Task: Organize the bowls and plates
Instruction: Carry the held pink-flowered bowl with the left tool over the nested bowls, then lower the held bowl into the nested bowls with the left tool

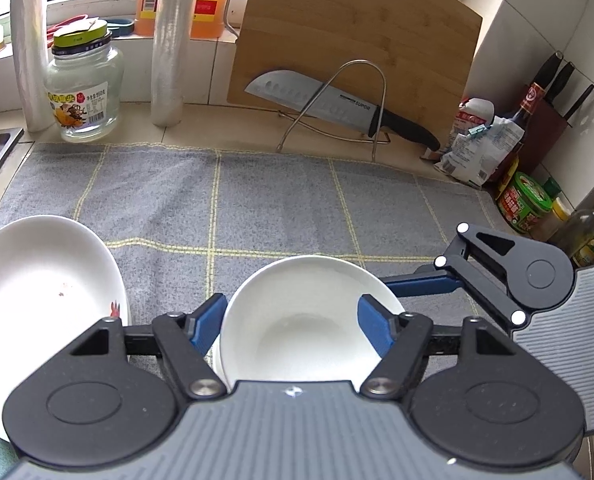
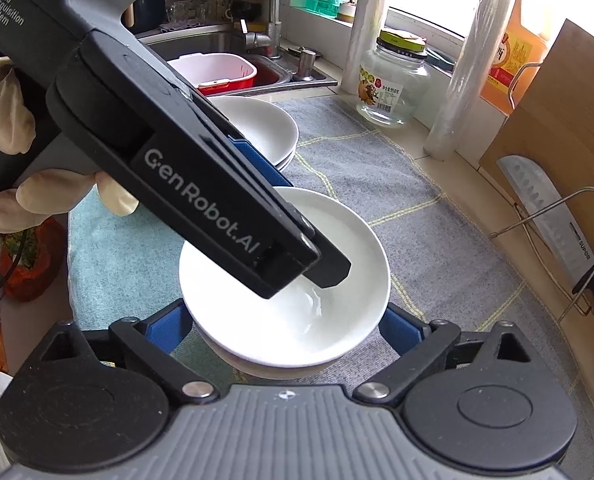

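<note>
Presently, the bowl (image 1: 297, 316) was found between the parted fingers of both the left tool (image 1: 293, 328) and the right tool (image 2: 285, 328), gripped by neither.

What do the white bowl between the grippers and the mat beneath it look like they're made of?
White bowl: probably glazed ceramic, since it is glossy with bright highlights on the inside. Grey mat: woven absorbent cloth, with a fuzzy matte texture and yellow grid lines.
</note>
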`<state>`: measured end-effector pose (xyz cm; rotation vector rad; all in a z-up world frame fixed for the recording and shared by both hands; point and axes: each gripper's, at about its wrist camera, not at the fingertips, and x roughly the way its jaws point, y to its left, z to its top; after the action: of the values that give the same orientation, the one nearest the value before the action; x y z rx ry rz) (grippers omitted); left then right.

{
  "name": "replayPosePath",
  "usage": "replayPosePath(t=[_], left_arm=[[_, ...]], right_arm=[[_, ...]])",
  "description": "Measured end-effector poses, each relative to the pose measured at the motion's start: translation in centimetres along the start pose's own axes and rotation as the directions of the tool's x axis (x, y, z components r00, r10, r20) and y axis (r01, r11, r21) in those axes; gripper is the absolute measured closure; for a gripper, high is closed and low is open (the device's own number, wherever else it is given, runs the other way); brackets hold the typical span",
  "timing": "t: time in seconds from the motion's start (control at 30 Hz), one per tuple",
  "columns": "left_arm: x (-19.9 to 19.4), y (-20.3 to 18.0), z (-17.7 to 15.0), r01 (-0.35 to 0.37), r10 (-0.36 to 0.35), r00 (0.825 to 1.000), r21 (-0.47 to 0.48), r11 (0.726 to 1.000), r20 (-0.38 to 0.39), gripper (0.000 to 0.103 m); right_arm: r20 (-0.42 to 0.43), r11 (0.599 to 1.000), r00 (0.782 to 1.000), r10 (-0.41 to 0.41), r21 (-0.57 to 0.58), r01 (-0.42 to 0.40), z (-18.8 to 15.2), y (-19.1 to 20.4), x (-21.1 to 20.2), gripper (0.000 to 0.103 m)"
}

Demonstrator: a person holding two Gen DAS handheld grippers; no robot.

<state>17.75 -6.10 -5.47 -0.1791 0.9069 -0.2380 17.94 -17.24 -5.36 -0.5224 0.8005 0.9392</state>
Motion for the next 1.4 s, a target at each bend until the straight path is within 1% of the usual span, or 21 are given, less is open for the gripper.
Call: replayPosePath(t=[0.03,0.1,0.17,0.23,0.33,0.43,0.53,0.6,0.63,0.73,0.8,0.87,0.93,1.0,1.07,1.1,1.2,1.3,1.4], left_arm=[[-0.2,0.0,0.0,0.001,-0.001,1.000,0.008,1.000,0.012,0.025],[-0.8,-0.2,-0.2,-0.017,0.016,0.999,0.032,0.999,0.049,0.015],[-1.6,-0.1,-0.3,-0.030,0.025,0.996,0.061,0.998,0.087,0.009],[-2.4,0.3,-0.7,-0.041,0.031,0.993,0.090,0.995,0.111,0.008],[-3.6,1.2,-1.7,-0.044,0.029,0.992,0.126,0.991,0.121,0.003],[-4.0,2.2,-3.0,-0.020,0.004,0.996,0.178,0.984,0.089,0.003],[-3.6,2.7,-4.3,0.012,-0.021,0.999,0.252,0.968,0.033,0.002],[-3.2,2.9,-5.1,0.042,-0.048,0.999,0.292,0.955,0.014,0.001],[-2.9,2.9,-5.3,0.054,-0.055,0.998,0.300,0.952,-0.005,0.001],[-2.2,2.8,-5.8,0.045,-0.038,0.999,0.323,0.945,-0.028,0.001],[-1.8,2.7,-6.1,0.069,-0.055,0.997,0.333,0.941,-0.049,0.001],[-1.2,2.5,-6.3,0.081,-0.058,0.995,0.343,0.936,-0.077,0.001],[-0.5,2.2,-6.5,0.072,-0.040,0.995,0.368,0.927,-0.093,0.001],[0.3,1.8,-6.6,0.054,-0.016,0.995,0.390,0.919,-0.101,0.001],[0.9,1.6,-6.6,0.057,-0.011,0.993,0.403,0.913,-0.115,0.001],[1.2,1.4,-6.7,0.058,-0.010,0.993,0.424,0.904,-0.114,0.001],[2.0,0.8,-6.7,0.032,0.026,0.993,0.467,0.884,-0.116,0.001],[2.9,0.4,-6.8,0.045,0.028,0.990,0.489,0.871,-0.140,0.001],[3.5,0.1,-6.9,0.049,0.039,0.987,0.528,0.848,-0.154,0.002]], right_arm=[[0.006,1.000,1.000,-0.004,-0.010,0.004,0.0,0.2,-0.1,0.000],[0.002,1.000,1.000,-0.013,-0.023,0.013,-0.1,0.3,-0.1,0.000],[-0.002,1.000,1.000,-0.015,-0.024,0.015,-0.4,0.3,-0.1,0.000],[-0.003,1.000,1.000,-0.019,-0.023,0.019,-0.8,0.3,-0.3,0.000],[-0.006,0.999,0.999,-0.040,-0.018,0.040,-1.5,0.3,-0.6,0.000],[-0.026,0.998,0.997,-0.069,0.010,0.069,-2.5,0.4,-0.3,0.000],[-0.066,0.994,0.994,-0.088,0.057,0.092,-3.9,0.5,0.7,0.000],[-0.093,0.992,0.992,-0.084,0.091,0.093,-4.8,0.6,1.5,0.000],[-0.103,0.990,0.992,-0.078,0.108,0.089,-5.2,0.7,2.0,0.000],[-0.111,0.989,0.992,-0.065,0.129,0.079,-5.8,1.0,3.1,0.000],[-0.115,0.990,0.992,-0.060,0.123,0.074,-5.9,1.1,3.5,0.000],[-0.108,0.989,0.994,-0.033,0.138,0.048,-6.0,0.7,3.7,0.000],[-0.100,0.989,0.995,0.001,0.148,0.014,-6.0,0.1,3.9,0.000],[-0.066,0.994,0.998,0.021,0.108,-0.014,-6.4,-0.4,3.9,0.000],[-0.044,0.996,0.998,0.041,0.077,-0.038,-6.6,-0.5,4.0,0.000],[-0.044,0.997,0.998,0.045,0.072,-0.042,-6.6,-0.6,3.9,0.000],[-0.041,0.997,0.997,0.063,0.048,-0.061,-6.6,-0.9,4.0,0.000],[-0.032,0.996,0.995,0.093,0.010,-0.093,-6.5,-1.4,4.1,0.000],[-0.033,0.993,0.993,0.115,-0.018,-0.116,-6.0,-2.1,4.1,0.000]])
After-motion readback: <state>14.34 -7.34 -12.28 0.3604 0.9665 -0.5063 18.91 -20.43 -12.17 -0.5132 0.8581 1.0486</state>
